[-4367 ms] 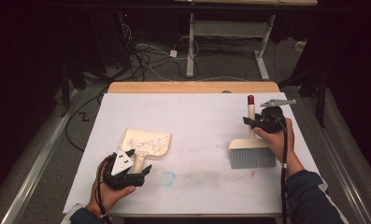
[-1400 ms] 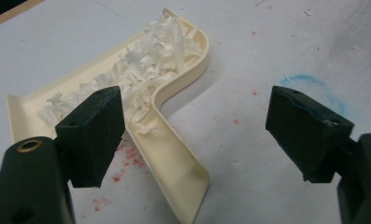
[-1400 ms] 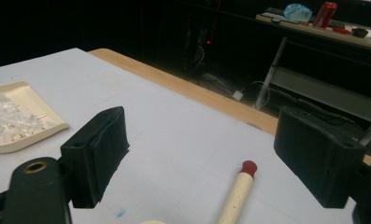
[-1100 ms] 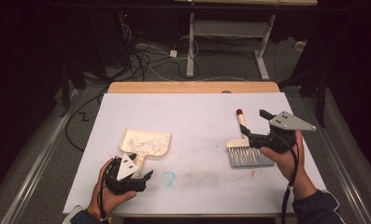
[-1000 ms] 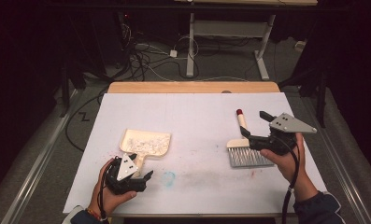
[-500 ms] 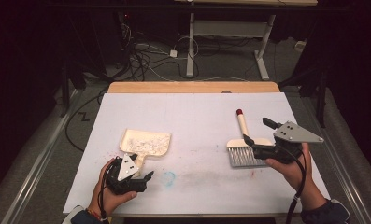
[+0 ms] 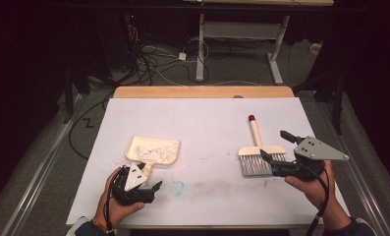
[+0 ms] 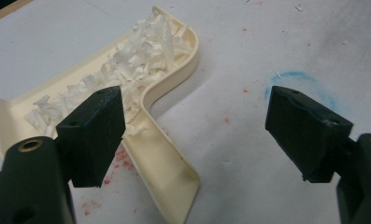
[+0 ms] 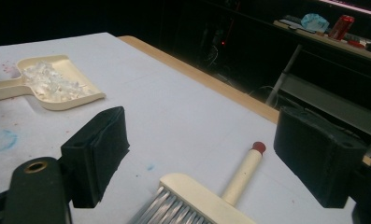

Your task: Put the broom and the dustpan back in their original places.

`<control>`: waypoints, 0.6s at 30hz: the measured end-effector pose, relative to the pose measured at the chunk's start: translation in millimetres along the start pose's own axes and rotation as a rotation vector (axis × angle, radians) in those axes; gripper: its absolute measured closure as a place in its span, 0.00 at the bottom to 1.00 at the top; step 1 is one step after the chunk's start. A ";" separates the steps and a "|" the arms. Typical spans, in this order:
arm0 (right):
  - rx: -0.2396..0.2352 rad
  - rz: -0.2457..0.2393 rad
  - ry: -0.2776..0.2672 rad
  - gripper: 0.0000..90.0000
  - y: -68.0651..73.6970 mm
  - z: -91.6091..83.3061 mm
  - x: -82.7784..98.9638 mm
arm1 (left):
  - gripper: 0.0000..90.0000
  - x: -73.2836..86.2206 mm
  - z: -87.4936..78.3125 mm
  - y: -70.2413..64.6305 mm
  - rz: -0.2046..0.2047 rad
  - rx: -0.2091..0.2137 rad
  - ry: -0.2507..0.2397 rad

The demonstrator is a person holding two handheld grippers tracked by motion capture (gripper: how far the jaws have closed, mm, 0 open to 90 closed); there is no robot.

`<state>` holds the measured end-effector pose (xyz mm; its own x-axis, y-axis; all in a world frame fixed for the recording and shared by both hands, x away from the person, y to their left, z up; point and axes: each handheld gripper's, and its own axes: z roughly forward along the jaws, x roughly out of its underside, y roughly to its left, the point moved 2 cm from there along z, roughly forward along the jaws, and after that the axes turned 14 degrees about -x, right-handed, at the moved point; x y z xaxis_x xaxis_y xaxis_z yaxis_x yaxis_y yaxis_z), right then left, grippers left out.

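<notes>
In the high view the table [image 7: 202,128] fills the middle of the frame, with a wooden strip [image 7: 202,92] along its far edge. The dustpan [image 7: 153,150] lies left of centre, its handle pointing toward the lower edge of the frame, and paper shreds [image 7: 155,149] lie in its pan. The left gripper [image 7: 141,189] sits in the lower left, just below the dustpan's handle. The brush [image 7: 258,152] lies right of centre, handle toward the top of the frame and bristles toward the bottom. The right gripper [image 7: 281,152] is at the right, just beside the brush head. Dustpan and brush lie well apart. Cables [image 7: 153,59] lie on the floor beyond the table, upper centre.
</notes>
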<state>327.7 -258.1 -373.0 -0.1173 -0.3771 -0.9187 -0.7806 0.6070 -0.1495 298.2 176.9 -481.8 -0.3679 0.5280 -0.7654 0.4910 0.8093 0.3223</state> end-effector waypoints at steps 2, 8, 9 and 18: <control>0.002 -0.002 0.000 0.20 0.7 -1.5 1.2 | 0.22 -0.2 -0.1 -0.3 -0.001 0.005 -0.003; 0.011 -0.027 0.013 0.20 2.4 -4.2 6.5 | 0.21 -0.9 -0.9 -1.9 0.006 0.005 -0.007; 0.010 -0.028 0.015 0.20 2.6 -4.6 7.6 | 0.21 -1.1 -1.2 -2.0 0.007 0.006 -0.009; 0.014 -0.046 0.033 0.20 2.9 -8.3 17.4 | 0.21 -1.2 -0.9 -3.6 0.018 0.010 -0.013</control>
<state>318.3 -268.7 -386.4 -0.1017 -0.4278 -0.8981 -0.7770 0.5979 -0.1968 296.1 173.6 -481.6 -0.3487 0.5388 -0.7669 0.5051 0.7973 0.3305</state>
